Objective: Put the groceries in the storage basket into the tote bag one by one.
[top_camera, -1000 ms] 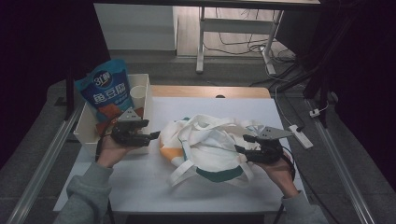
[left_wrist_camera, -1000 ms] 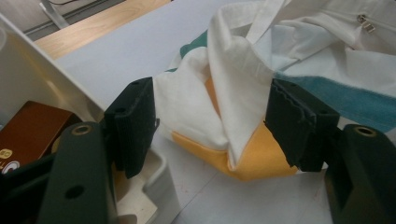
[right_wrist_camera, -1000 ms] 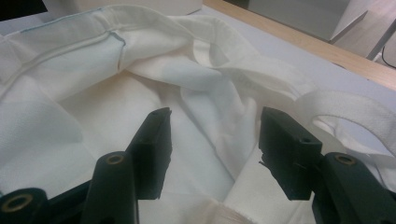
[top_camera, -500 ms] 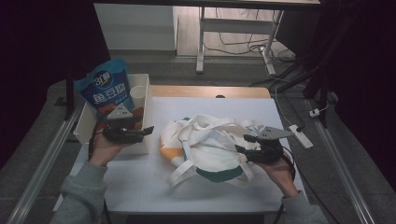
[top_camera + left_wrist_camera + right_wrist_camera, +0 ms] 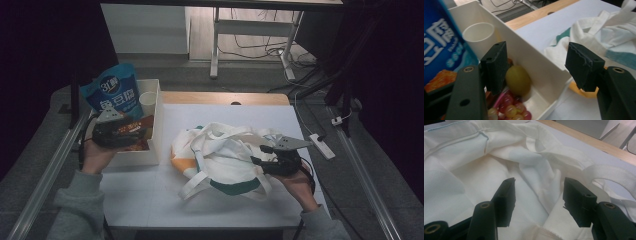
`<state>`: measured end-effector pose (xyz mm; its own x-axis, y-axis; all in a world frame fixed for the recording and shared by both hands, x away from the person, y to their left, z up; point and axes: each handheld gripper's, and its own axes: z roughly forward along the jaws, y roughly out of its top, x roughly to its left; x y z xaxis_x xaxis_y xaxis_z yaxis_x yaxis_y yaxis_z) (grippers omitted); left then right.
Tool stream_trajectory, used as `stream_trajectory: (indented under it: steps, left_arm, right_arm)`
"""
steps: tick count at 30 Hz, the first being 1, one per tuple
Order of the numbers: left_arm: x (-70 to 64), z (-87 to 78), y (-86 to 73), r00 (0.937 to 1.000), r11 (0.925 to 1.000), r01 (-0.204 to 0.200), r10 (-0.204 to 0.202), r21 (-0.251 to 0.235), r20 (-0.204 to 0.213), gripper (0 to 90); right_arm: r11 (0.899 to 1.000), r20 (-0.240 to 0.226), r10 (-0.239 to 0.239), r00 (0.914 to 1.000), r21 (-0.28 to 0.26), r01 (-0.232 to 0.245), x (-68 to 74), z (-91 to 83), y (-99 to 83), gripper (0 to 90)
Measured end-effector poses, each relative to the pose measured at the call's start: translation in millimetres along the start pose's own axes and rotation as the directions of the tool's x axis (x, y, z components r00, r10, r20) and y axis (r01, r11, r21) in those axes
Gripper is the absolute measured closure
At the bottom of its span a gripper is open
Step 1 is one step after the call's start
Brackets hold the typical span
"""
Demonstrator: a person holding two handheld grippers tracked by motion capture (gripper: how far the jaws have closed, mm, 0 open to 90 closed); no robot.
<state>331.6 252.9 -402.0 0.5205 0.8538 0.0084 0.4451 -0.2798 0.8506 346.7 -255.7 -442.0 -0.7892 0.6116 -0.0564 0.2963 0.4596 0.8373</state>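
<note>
In the high view, the left gripper [image 5: 131, 134] is held over the box [image 5: 156, 107] at the left of the surface [image 5: 230, 112], while the right gripper [image 5: 260, 155] is laid against the bag [image 5: 225, 155].

In the left gripper view, the jaws are seen wide apart and nothing is grasped. A green fruit [image 5: 518, 80] is found just ahead and slightly below, between the jaws, nearer the left one, with its long axis tilted away. Grapes [image 5: 510, 107] are lying below it, and a cup [image 5: 477, 35] is standing farther ahead.

In the right gripper view, the jaws are also released, and the cloth of the bag is spread directly ahead, with a fold between them.

The fruit is judged nearer to the left gripper.
</note>
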Motion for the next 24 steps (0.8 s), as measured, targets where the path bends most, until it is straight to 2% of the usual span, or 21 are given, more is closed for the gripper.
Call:
stream_trajectory:
  steps: [6,12,17,20,24]
  left_arm:
    - [13.8,-7.7,-2.5,0.999,0.9996,0.02,-0.021,-0.019,-0.04,35.2]
    - [33.3,-23.4,-1.7,0.9936,0.9977,0.037,-0.043,-0.056,-0.105,36.0]
    - [56.7,-37.3,-5.6,0.9824,0.9975,0.045,-0.054,-0.054,-0.179,37.8]
    - [74.6,-42.5,-9.5,0.9731,0.9959,0.069,-0.08,-0.059,-0.216,37.8]
    - [94.1,-46.0,-14.9,0.9622,0.9921,0.107,-0.12,-0.066,-0.245,38.4]
  right_arm:
    - [1.0,0.0,0.004,1.0,0.009,-0.004,-0.1,1.5,-0.5,43.0]
    - [1.0,0.001,0.001,1.0,0.006,-0.001,0.9,2.8,1.7,42.9]
    - [1.0,0.0,-0.004,1.0,0.007,0.004,2.2,3.4,2.3,42.9]
    - [1.0,0.0,-0.001,1.0,0.006,0.001,2.0,2.8,2.6,42.9]
    - [1.0,0.0,0.0,1.0,0.006,0.0,2.3,3.4,2.6,42.9]
